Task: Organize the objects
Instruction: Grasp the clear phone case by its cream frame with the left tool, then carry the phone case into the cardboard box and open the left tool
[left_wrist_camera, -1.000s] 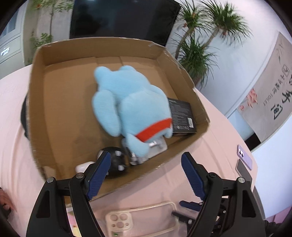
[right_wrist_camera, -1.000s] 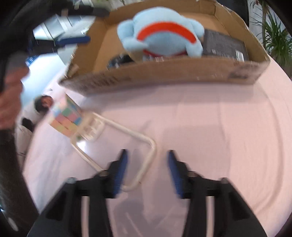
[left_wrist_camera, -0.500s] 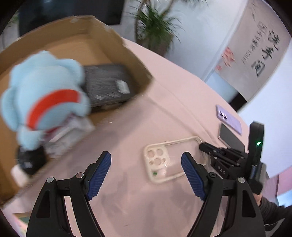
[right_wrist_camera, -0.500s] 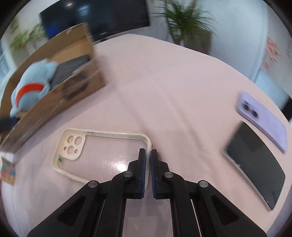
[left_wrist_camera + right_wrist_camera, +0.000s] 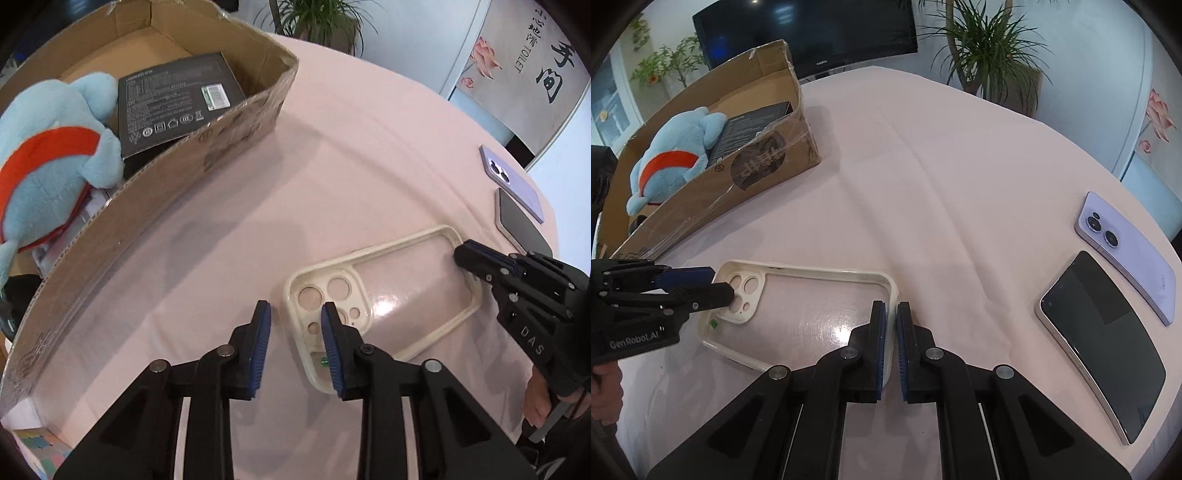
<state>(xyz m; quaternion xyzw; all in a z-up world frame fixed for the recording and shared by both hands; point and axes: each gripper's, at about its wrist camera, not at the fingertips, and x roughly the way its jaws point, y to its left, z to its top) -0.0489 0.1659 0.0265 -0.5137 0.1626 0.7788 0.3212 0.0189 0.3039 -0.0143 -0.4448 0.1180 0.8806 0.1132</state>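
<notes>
The left gripper is clamped on the camera-cutout end of a clear phone case lying flat on the pink table. The right gripper pinches the rim at the case's opposite end. Left of both, a cardboard box holds a blue plush toy and a black package. Right of the right gripper lie a dark-screened phone and a lilac phone, well apart from the case.

Tablecloth: pale pink. Case: clear back, cream rim. Box: brown card, dark round print. Plush: light blue, red band. Phones: one lilac, one black-screened. Pads: blue on black arms.
</notes>
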